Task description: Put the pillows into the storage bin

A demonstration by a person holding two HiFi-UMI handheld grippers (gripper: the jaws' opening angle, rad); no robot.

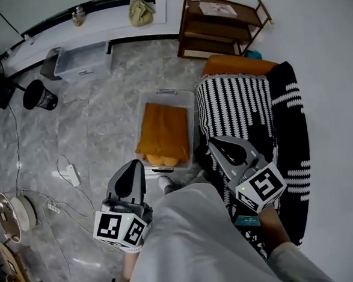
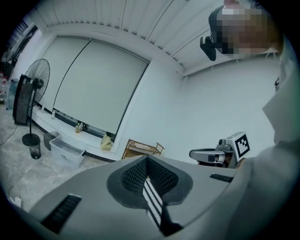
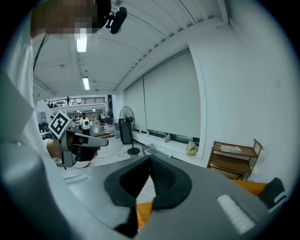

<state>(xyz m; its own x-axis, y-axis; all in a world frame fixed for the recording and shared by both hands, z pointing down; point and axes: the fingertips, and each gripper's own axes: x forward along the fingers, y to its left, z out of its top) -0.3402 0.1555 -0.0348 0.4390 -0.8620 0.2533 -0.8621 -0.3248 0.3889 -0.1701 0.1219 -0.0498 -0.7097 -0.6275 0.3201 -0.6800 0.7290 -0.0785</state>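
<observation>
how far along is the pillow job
Done: one orange pillow lies in the storage bin. In hand: nothing; the left gripper and right gripper are both shut and empty. To do: the black-and-white pillow outside the bin, plus what looks like an orange one behind it.

A wooden shelf (image 1: 220, 26) is standing on the marble floor (image 1: 102, 118) against the far wall. A yellowish bag (image 1: 140, 12) is sitting on the white ledge (image 1: 54, 28) to its left. A black fan (image 1: 39, 96) is standing near the floor's left edge, and a white power strip (image 1: 72, 174) is lying nearer, its cable trailing.
</observation>
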